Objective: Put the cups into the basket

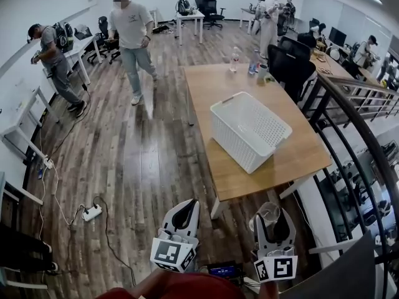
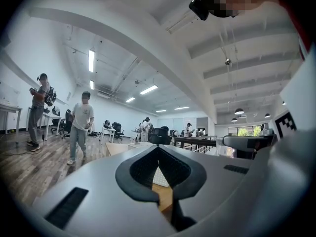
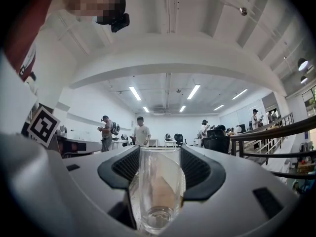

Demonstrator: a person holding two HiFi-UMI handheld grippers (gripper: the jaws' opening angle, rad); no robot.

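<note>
Clear glass cup (image 3: 159, 189) stood upright, pinched in right claw (image 3: 159, 154), well apart from basket. White basket (image 1: 249, 129) with tiny holes sat open side up on desk (image 1: 212, 86).

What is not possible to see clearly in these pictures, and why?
- Basket floor: in the head view its own walls cover part of it; in the left gripper view only a sliver shows past the shut left gripper.
- Bottles at the far end of the table: head view, too small to identify.
- Cup base: head view, hidden by the right gripper.
</note>
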